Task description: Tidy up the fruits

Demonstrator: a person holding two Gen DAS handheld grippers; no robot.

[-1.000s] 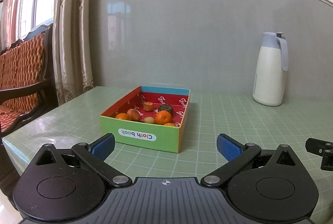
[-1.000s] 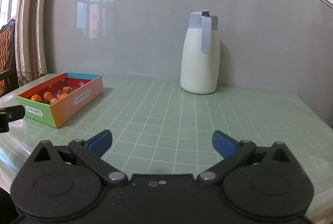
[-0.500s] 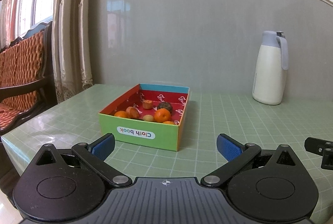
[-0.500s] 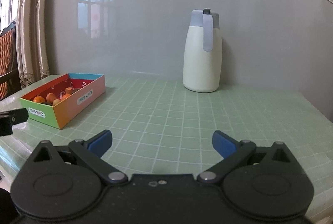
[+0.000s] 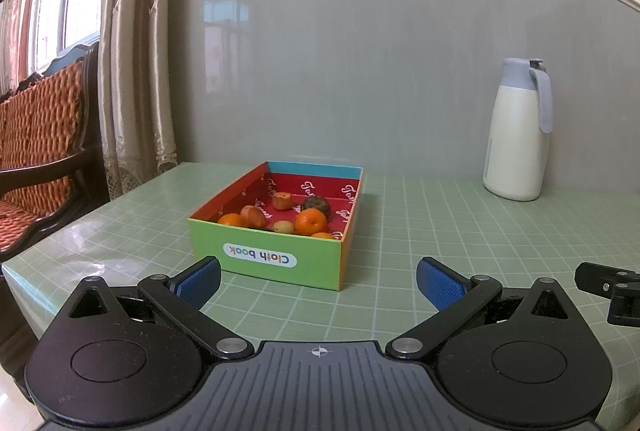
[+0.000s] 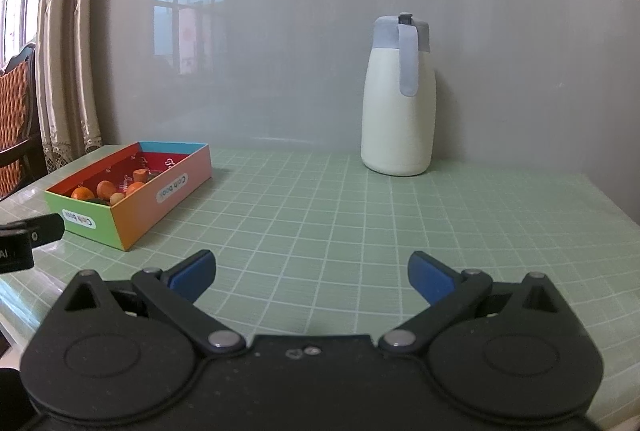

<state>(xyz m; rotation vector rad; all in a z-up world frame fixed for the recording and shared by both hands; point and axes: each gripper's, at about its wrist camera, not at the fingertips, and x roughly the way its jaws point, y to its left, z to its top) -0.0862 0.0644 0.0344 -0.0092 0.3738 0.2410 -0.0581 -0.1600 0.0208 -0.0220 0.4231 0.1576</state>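
As my left claw (image 5: 318, 281) has drawn nearer the colourful cardboard box (image 5: 276, 255) of small orange fruits (image 5: 310, 221), both claws stay apart, empty.

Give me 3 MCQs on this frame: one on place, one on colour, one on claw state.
1. Where does the white thermos jug with the grey lid stand?
A. inside the box
B. on the green tablecloth by the wall
C. on the chair

2. What colour is the near wall of the open cardboard box of fruit, the one that bears the label?
A. green
B. black
C. white

3. How do the two claws stand?
A. both shut on fruit
B. left shut, right open
C. both open, holding nothing

Answers:
1 B, the jug stands on the green grid-patterned tablecloth close to the grey wall.
2 A, the wall with "Cloth book" on it is green.
3 C, the left claw and the right claw each show blue pads spread wide with only tablecloth between them.
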